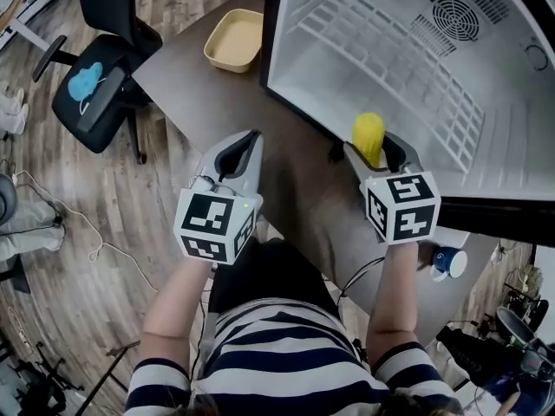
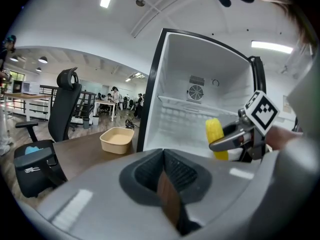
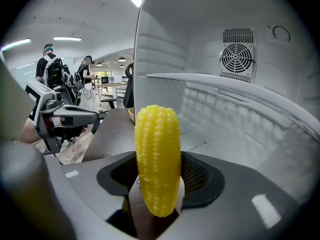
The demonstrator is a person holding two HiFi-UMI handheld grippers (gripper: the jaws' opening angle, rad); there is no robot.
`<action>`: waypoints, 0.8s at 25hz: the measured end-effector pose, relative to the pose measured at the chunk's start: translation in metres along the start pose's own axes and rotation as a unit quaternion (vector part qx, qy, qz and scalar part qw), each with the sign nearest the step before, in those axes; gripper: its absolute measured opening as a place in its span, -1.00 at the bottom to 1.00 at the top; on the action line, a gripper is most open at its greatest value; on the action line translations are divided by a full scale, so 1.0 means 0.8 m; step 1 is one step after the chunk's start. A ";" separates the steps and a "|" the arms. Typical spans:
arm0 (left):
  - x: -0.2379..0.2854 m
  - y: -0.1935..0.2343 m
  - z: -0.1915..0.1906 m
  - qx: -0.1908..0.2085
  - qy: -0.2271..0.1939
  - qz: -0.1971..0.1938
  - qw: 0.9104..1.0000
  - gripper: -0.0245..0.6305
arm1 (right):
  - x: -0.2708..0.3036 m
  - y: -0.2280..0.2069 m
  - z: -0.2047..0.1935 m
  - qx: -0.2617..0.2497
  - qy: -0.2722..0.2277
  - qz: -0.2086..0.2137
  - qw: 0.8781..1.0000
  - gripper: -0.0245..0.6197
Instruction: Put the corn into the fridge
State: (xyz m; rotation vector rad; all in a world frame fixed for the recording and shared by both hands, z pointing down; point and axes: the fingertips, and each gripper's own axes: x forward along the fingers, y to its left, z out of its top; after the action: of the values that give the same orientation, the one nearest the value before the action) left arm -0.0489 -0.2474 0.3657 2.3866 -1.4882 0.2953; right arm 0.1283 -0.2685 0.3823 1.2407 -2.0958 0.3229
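Fridge (image 1: 486,102), one — door side open toward me, white inside, with one wire shelf (image 1: 390,68) across it. Its black front edge runs just ahead of my right gripper (image 1: 373,147).

Surface (image 1: 186,85), one, dark brown. The fridge stands on its right part; bare top runs along the fridge's left side.

Office chair (image 1: 95,94), one, black, on the wood floor (image 1: 156,224) off the surface's left edge, well apart from both grippers.

Grippers, two. Left gripper (image 1: 245,141) is held over the surface's near edge, left fingers (image 2: 182,176) pressed together with nothing between them.

Tub (image 1: 235,40), one, beige, on the surface just beside the fridge's left front corner.

Corn (image 1: 368,133), one, yellow — clamped upright between my right fingers (image 3: 197,176). Its lower part sits between the pads and its upper part stands clear above them. The tip is at the fridge's front edge, with the white compartment open beyond it.
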 end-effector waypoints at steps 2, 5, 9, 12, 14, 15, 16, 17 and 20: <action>0.010 0.001 0.002 -0.002 -0.003 0.002 1.000 -0.93 | 0.007 -0.010 0.006 -0.019 0.002 -0.015 1.000 -0.13; 0.023 0.004 0.004 -0.006 -0.008 0.006 1.000 -0.93 | 0.016 -0.022 0.013 -0.032 -0.002 -0.026 0.999 -0.14; 0.038 0.009 0.009 -0.009 -0.017 0.013 1.000 -0.93 | 0.023 -0.034 0.021 -0.043 -0.016 -0.043 0.998 -0.14; 0.047 0.014 0.009 -0.011 -0.021 0.018 1.000 -0.93 | 0.028 -0.042 0.026 -0.059 -0.021 -0.059 0.996 -0.14; 0.052 0.017 0.006 -0.012 -0.021 0.021 0.999 -0.93 | 0.034 -0.046 0.028 -0.074 -0.023 -0.070 0.995 -0.14; 0.055 0.018 0.004 -0.013 -0.020 0.022 0.999 -0.93 | 0.037 -0.047 0.029 -0.081 -0.024 -0.076 0.994 -0.14; 0.057 0.019 0.001 -0.014 -0.019 0.023 0.999 -0.93 | 0.041 -0.050 0.030 -0.088 -0.024 -0.081 0.993 -0.14; 0.060 0.019 -0.001 -0.014 -0.018 0.023 0.999 -0.93 | 0.044 -0.052 0.032 -0.095 -0.024 -0.086 0.991 -0.14; 0.067 0.019 -0.006 -0.017 -0.016 0.025 0.999 -0.93 | 0.055 -0.061 0.035 -0.108 -0.026 -0.100 0.989 -0.14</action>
State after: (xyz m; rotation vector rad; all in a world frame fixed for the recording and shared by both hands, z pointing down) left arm -0.0389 -0.2962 0.3901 2.3401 -1.5568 0.2414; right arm 0.1436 -0.3381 0.3845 1.3259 -1.9676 -0.0259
